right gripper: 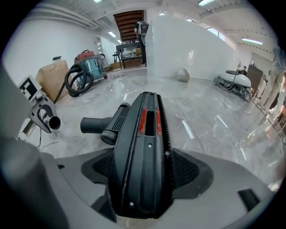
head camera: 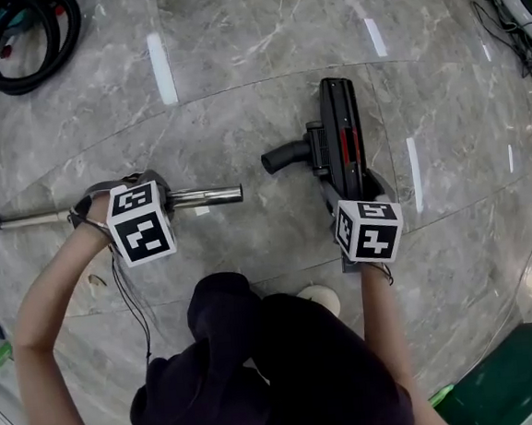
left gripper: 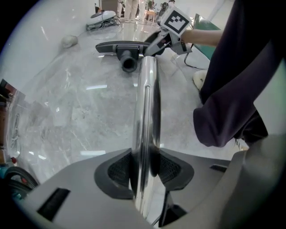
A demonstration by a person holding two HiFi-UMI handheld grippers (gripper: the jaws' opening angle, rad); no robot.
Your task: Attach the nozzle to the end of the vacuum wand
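On a grey marble floor (head camera: pixel 235 71), you hold the two parts apart: your left gripper (left gripper: pixel 145 172) has its fingers closed on the chrome vacuum wand (left gripper: pixel 147 107), a slim mirror-bright tube whose open end points toward the nozzle (head camera: pixel 341 136). Your right gripper (right gripper: pixel 145 179) clamps its fingers on one end of that nozzle, a long black floor head with a red strip set in its top and a ribbed, round neck (head camera: pixel 284 157) jutting sideways toward the wand. Neck and wand end face each other, near but not touching. Black-and-white square markers cover the cube (head camera: pixel 140 225) on each gripper. From the wand's far end a black hose (head camera: pixel 19 39) runs along the floor to a coil at the upper left.
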